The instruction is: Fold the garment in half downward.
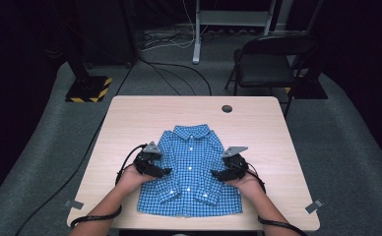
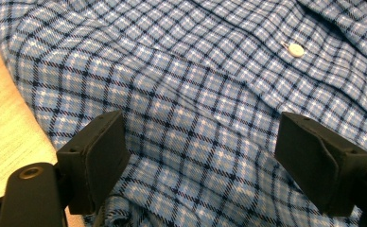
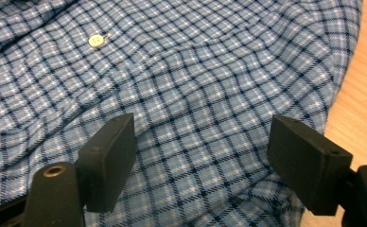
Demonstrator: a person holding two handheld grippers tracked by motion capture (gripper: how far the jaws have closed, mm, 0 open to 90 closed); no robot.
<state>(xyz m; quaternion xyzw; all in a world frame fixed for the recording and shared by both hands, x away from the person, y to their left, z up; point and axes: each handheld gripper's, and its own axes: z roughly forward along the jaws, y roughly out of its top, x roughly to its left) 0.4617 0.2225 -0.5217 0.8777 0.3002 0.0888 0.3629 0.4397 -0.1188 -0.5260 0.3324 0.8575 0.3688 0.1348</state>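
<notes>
One wooden table (image 1: 130, 128) on grey carpet (image 1: 346, 147).

Bright worktop, dark surroundings

In the high view the worktop (image 1: 258, 123) is lit evenly from above, while the floor (image 1: 341, 142) fades to near black toward the edges and corners; the picture is soft and low in detail, and only faint, short shadows are cast beside the shirt (image 1: 191, 172). No glare is seen on the wood. In the left gripper view the weave is rendered sharply around the button (image 2: 294, 49), while the near jaws are slightly soft. In the right gripper view the light is even and warm, the check is crisp at mid-frame, and slight blur is noted at the bottom edge.
</notes>
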